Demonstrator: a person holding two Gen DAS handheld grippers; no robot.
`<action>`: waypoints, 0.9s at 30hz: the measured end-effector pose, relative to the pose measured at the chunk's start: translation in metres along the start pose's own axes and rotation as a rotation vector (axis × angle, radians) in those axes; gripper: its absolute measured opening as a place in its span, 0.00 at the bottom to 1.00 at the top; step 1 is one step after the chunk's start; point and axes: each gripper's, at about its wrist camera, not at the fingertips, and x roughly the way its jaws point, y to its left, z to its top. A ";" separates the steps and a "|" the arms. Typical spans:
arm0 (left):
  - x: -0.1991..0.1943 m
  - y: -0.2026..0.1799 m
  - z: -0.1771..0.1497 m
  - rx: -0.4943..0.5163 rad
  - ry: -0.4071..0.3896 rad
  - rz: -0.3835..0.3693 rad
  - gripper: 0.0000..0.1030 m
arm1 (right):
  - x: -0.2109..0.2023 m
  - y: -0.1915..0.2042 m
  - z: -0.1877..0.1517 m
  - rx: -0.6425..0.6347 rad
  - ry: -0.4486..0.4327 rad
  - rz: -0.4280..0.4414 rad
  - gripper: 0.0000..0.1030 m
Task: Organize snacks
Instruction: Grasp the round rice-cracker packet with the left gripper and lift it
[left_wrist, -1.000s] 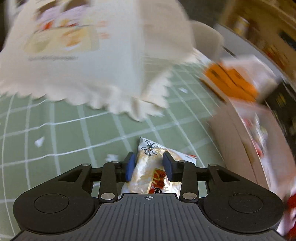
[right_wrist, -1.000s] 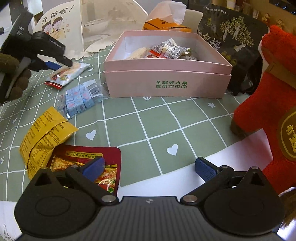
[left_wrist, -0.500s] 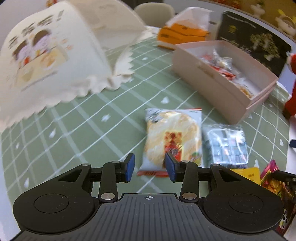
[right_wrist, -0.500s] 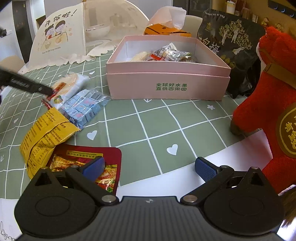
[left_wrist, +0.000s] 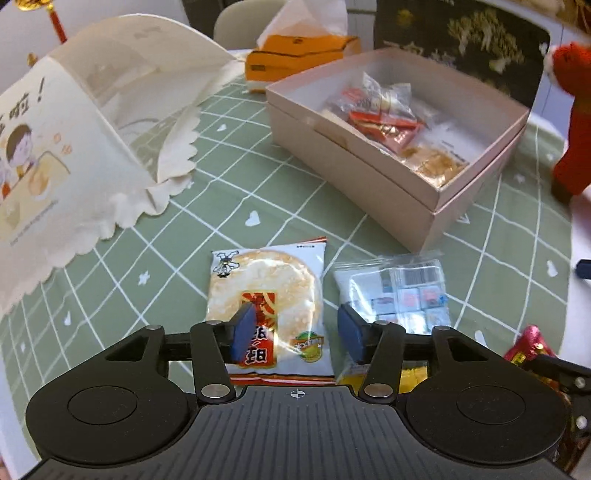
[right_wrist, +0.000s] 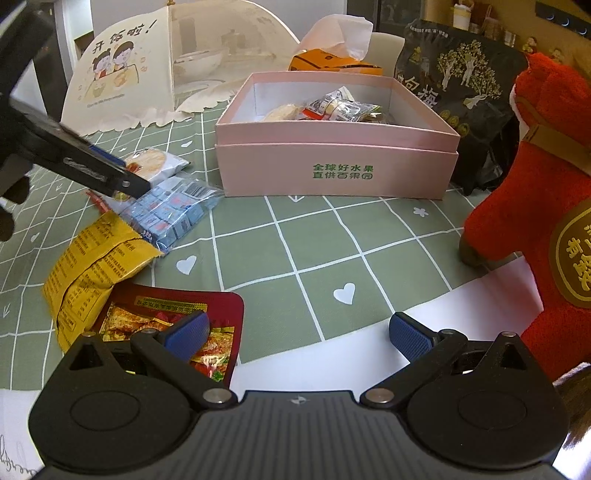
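Rice cracker packet (left_wrist: 273, 295) under left claw (left_wrist: 297, 334) (opening)

The left gripper (left_wrist: 296, 332) tilts steeply downward, its jaws opening, the blue pads (left_wrist: 243, 326) apart and pressing on nothing. The right gripper (right_wrist: 298, 334) also angles downward, its jaws spread wide and empty. A dark-gloved hand (right_wrist: 11, 184) carries the left gripper.

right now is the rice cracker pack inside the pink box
No, the rice cracker pack lies flat on the green tablecloth, outside the pink box.
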 end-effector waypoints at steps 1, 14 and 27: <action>0.001 -0.002 0.001 0.005 0.005 0.000 0.58 | -0.001 0.001 -0.001 0.001 -0.004 -0.001 1.00; 0.013 0.035 0.005 -0.097 -0.016 0.023 0.69 | -0.004 0.000 -0.006 -0.003 -0.034 0.003 1.00; 0.015 0.058 0.006 -0.244 -0.058 -0.013 0.90 | -0.006 -0.001 -0.009 -0.011 -0.049 0.012 1.00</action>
